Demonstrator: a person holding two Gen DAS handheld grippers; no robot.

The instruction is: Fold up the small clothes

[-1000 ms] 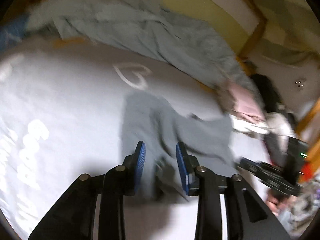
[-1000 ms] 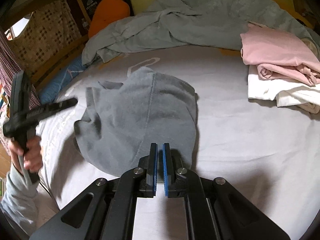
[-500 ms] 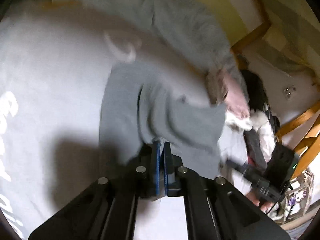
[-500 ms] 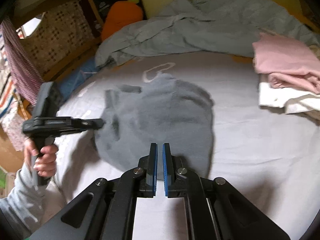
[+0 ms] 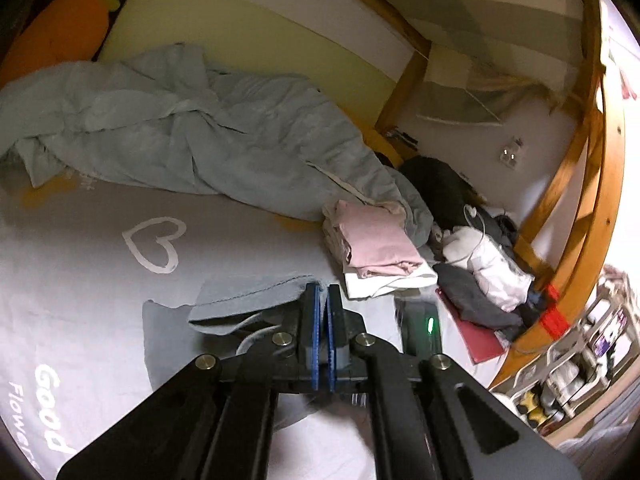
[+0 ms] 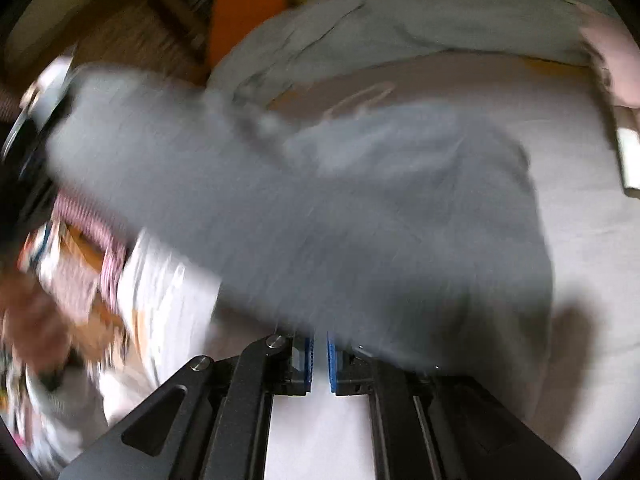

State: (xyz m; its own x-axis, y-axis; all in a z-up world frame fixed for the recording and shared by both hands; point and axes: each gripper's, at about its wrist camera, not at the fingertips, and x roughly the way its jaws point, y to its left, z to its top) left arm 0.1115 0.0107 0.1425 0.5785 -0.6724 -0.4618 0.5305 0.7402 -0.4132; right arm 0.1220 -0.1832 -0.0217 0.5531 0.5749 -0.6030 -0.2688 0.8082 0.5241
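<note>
Bed sheet (image 5: 80, 248): "Good" printed near left, heart outline. Left tool (image 5: 323, 300) clenched on grey garment (image 5: 248, 294) edge; right tool (image 6: 320, 354) clenched, empty.

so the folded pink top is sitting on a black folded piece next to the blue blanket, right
Not quite: in the left wrist view the folded pink top sits on a white folded piece, not a black one. It is next to the blue blanket.

The right wrist picture is smeared all over. The grey garment (image 6: 320, 208) is a blur, so its shape is hard to tell. The things at the lower left of that frame are too fuzzy to name. In the left wrist picture, the left hand-held gripper (image 5: 323, 308) hides part of the grey garment (image 5: 248, 296).
</note>
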